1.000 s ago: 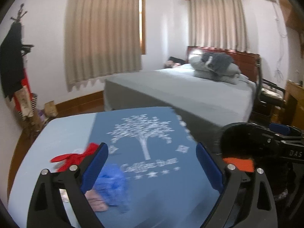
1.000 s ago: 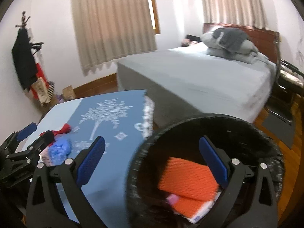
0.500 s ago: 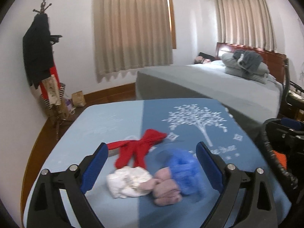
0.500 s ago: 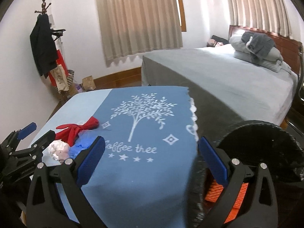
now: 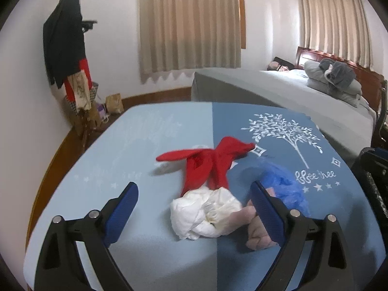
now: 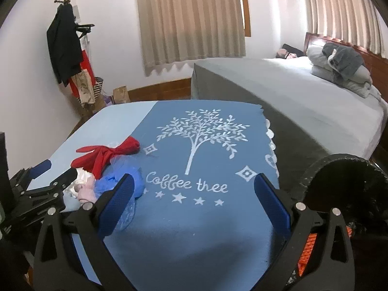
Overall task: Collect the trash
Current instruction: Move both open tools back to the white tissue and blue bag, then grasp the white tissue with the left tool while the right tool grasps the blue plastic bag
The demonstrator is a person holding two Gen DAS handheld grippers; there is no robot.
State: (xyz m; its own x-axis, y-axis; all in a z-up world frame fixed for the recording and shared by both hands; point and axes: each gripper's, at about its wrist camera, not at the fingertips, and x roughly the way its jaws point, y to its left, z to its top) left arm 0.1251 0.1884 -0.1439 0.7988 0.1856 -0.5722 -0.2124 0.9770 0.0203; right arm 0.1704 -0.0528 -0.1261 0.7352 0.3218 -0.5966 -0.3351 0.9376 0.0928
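On the blue tablecloth (image 5: 150, 145) lies a small heap of trash: a red scrap (image 5: 208, 160), a crumpled white wad (image 5: 201, 213), a pink wad (image 5: 257, 232) and a blue plastic piece (image 5: 283, 181). My left gripper (image 5: 194, 208) stands open just above the cloth, its fingers either side of the white wad. In the right wrist view the same heap sits at the left, red scrap (image 6: 106, 155) over blue plastic (image 6: 121, 181). My right gripper (image 6: 194, 201) is open and empty over the "Coffee thee" print. A black bin (image 6: 344, 189) with orange trash inside stands at the right.
A grey bed (image 5: 291, 97) with folded bedding (image 5: 334, 77) runs behind the table. A coat stand (image 5: 68, 48) with dark and red clothes is at the left wall. Bags (image 5: 114, 101) sit on the wooden floor near it. Curtains (image 5: 189, 24) cover the windows.
Both grippers have swung left, away from the bin and toward the trash heap. The left one now frames the white wad, and the bin has slid to the right edge.
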